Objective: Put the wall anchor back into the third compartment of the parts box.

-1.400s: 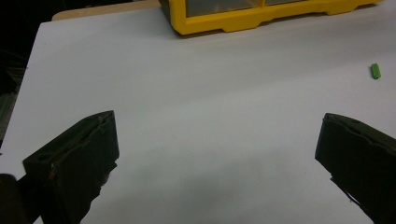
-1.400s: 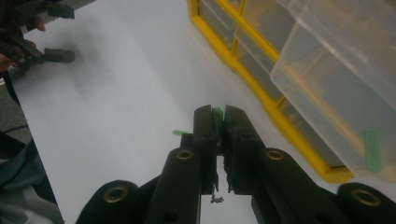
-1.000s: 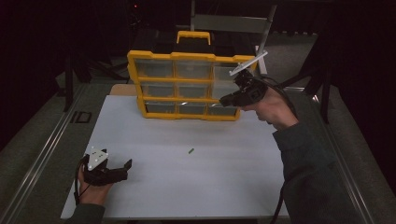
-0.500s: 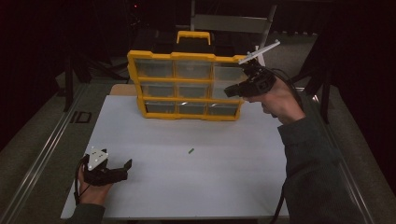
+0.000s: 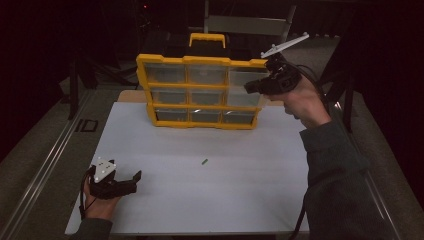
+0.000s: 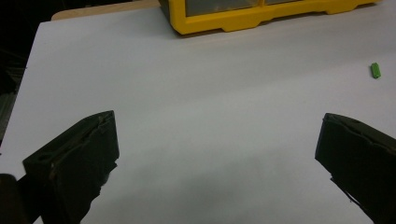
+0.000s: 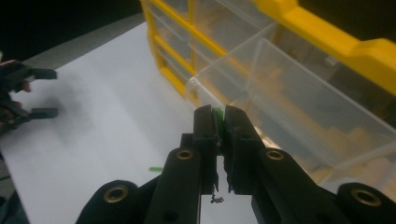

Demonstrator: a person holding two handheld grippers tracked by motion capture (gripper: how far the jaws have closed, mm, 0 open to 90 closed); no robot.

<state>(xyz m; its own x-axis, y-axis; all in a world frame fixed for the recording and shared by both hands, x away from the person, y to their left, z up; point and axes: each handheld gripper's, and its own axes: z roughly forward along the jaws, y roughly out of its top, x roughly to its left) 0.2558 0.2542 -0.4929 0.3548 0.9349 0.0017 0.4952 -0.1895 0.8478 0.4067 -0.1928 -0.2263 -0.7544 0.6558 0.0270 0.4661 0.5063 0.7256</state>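
Observation:
A yellow organizer (image 5: 200, 92) with clear drawers stands upright at the back of the white table (image 5: 250, 200). My right gripper (image 5: 251, 88) is raised at its top right drawer (image 7: 289, 93), which is pulled out. Its jaws (image 7: 218, 119) are shut on a small green piece (image 7: 218, 113), just in front of that drawer's corner. A second green piece (image 5: 204, 161) lies loose mid-table, also seen in the left gripper view (image 6: 375, 70). My left gripper (image 5: 136, 181) rests at the front left, open with nothing between its jaws (image 6: 219, 154).
The organizer's yellow base (image 6: 243, 18) fronts the far side of the table. A metal rail (image 5: 45, 165) runs along the table's left side. Dark stands and frames rise behind the organizer. In the right gripper view, my left gripper (image 7: 44, 93) shows far off.
My right gripper has risen along the organizer's right side, from the middle row up to the top right drawer, still holding the green piece. The left gripper has stayed put.

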